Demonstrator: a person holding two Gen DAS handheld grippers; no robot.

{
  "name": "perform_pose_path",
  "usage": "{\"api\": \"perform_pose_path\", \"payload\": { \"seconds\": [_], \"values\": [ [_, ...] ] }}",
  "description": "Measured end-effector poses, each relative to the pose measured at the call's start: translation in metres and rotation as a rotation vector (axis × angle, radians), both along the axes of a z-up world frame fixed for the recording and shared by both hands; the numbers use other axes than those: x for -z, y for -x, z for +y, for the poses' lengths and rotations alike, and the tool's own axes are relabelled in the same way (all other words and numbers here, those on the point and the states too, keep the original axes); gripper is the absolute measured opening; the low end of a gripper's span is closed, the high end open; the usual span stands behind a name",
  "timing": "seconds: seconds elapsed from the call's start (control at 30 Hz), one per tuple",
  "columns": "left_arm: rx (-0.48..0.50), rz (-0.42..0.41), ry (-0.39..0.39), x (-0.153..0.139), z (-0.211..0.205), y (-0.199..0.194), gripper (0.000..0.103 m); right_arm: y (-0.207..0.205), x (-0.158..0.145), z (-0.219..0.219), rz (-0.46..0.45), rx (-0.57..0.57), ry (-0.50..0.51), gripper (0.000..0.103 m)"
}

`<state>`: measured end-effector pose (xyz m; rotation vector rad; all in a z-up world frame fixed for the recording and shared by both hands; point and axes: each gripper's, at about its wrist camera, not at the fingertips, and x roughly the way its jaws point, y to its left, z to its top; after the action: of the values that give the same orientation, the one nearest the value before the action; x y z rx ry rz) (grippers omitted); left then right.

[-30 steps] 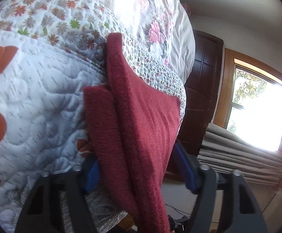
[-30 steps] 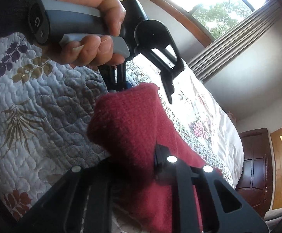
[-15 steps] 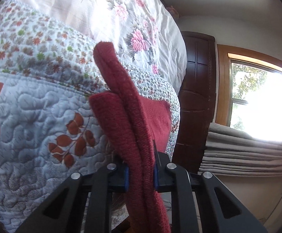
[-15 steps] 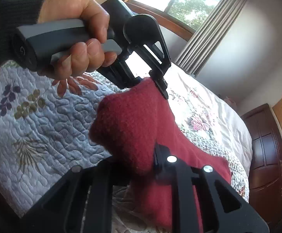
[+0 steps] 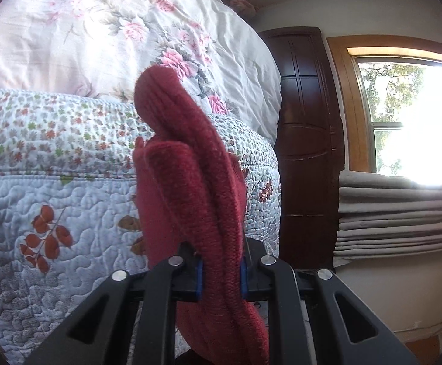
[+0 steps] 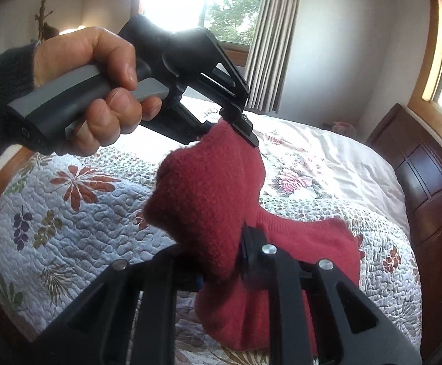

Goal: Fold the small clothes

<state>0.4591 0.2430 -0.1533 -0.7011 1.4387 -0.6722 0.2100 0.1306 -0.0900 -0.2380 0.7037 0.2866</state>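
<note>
A dark red knitted garment (image 5: 196, 194) is held up above the bed between both grippers. My left gripper (image 5: 221, 270) is shut on its bunched edge, blue pads pressing the folds from both sides. In the right wrist view the same red garment (image 6: 212, 200) stretches from my right gripper (image 6: 221, 270), shut on its near corner, up to the left gripper (image 6: 221, 121), which pinches the far corner. A hand (image 6: 99, 91) grips that gripper's grey handle. The rest of the cloth hangs down toward the quilt.
A quilted floral bedspread (image 6: 69, 213) covers the bed, with a pink-flowered duvet (image 5: 114, 30) beyond it. A dark wooden headboard (image 6: 427, 182) and a dark wooden door (image 5: 306, 140) stand to the right. Windows with grey curtains (image 6: 266, 36) let in bright light.
Both grippers have risen with the red garment and tilted up, so more wall and window show. My left gripper's fingers, spread wide a second ago, have shut on the cloth.
</note>
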Motion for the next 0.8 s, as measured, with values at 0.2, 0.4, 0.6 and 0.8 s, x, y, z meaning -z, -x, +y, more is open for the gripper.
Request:
{"api": "perform_pose_path", "payload": {
  "seconds": [0.2,0.4,0.6,0.8],
  "values": [
    [0.051,-0.015,-0.063,-0.014,-0.059,-0.003,0.016,-0.001,-0.008,-0.048,0.023,0.075,-0.104,0.015],
    [0.082,-0.005,-0.122,-0.009,-0.106,-0.005,0.016,0.001,0.0,-0.093,0.049,0.135,-0.202,0.015],
    [0.109,0.008,-0.197,0.004,-0.146,-0.006,0.016,0.0,0.018,-0.13,0.084,0.178,-0.29,0.015],
    [0.144,0.017,-0.28,0.015,-0.188,-0.006,0.016,0.004,0.033,-0.161,0.101,0.213,-0.352,0.015]
  ]
}}
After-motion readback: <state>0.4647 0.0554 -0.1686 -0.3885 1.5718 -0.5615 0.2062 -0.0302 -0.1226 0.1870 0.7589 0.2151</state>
